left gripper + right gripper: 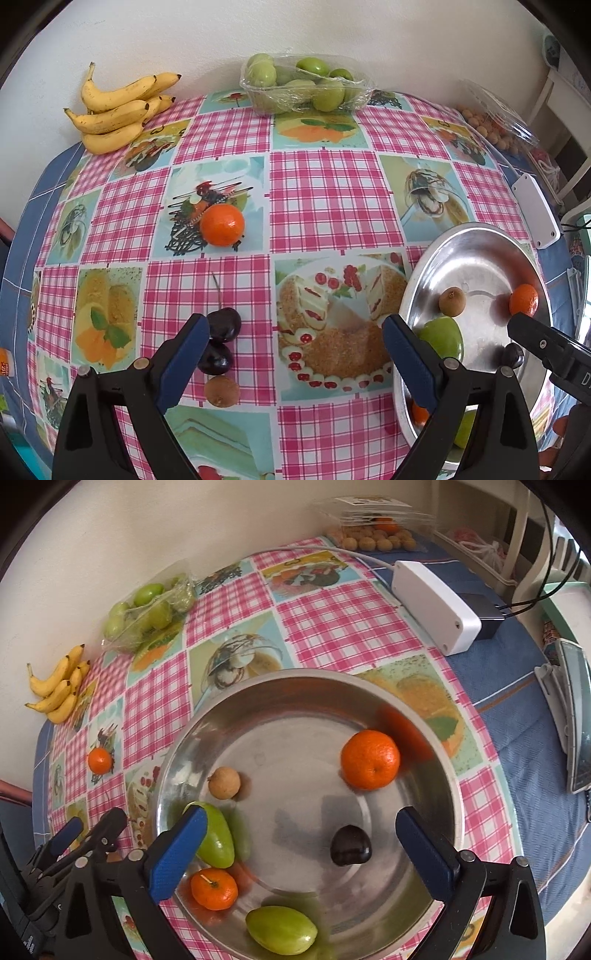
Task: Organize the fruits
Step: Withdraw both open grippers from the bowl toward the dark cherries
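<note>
A steel bowl (369, 698) (480, 240) holds two oranges (370, 759) (214, 888), two green fruits (216, 836) (280, 929), a brown longan (224, 782) and a dark cherry (350, 845). My right gripper (299, 845) is open over the bowl, the cherry lying loose between its fingers. My left gripper (295, 354) is open above the tablecloth. Two dark cherries (223, 325) (215, 359) and a longan (222, 390) lie by its left finger. An orange (222, 225) sits farther out.
Bananas (114, 110) and a plastic tray of green fruits (303, 85) stand by the wall. A clear box with longans (373, 535) is at the far corner. A white box (436, 605) with a cable and a phone (576, 720) lie right of the bowl.
</note>
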The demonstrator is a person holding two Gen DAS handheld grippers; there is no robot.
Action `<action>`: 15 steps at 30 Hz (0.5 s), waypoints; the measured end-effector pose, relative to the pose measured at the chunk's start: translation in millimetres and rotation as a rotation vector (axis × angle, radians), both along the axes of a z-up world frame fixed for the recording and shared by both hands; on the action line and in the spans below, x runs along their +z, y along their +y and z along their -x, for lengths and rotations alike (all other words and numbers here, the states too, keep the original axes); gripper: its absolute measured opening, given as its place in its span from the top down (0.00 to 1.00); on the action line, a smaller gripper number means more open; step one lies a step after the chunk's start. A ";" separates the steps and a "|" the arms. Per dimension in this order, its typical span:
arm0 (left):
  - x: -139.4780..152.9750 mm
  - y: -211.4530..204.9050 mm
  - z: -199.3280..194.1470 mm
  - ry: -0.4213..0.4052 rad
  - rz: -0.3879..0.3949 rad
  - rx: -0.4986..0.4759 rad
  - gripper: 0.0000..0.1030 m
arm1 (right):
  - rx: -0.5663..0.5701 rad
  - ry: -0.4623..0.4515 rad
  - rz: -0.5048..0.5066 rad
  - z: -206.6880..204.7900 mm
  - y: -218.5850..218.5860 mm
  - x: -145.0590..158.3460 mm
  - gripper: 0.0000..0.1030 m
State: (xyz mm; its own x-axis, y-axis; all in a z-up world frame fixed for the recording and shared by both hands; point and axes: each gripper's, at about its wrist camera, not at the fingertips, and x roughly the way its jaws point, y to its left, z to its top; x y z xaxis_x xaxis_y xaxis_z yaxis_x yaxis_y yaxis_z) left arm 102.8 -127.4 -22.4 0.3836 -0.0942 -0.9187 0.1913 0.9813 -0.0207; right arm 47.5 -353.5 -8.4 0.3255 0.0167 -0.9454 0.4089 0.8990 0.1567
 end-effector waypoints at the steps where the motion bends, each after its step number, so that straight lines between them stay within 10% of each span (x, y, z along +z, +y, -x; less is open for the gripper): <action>1: -0.3 3.6 0.5 0.003 0.002 0.008 0.08 | 0.002 0.006 -0.001 0.4 2.2 -0.4 0.00; 15: -4.5 64.1 -1.0 -0.001 0.024 0.141 0.08 | -0.004 0.020 -0.008 -1.3 24.1 -3.8 0.00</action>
State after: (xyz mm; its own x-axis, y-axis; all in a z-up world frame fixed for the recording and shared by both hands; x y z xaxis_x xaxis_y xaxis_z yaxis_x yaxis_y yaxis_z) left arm 103.8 -63.3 -26.9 0.3954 -0.0612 -0.9165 0.0519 0.9977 -0.0443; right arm 48.8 -329.5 -12.2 0.3064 0.0231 -0.9516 0.4154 0.8962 0.1555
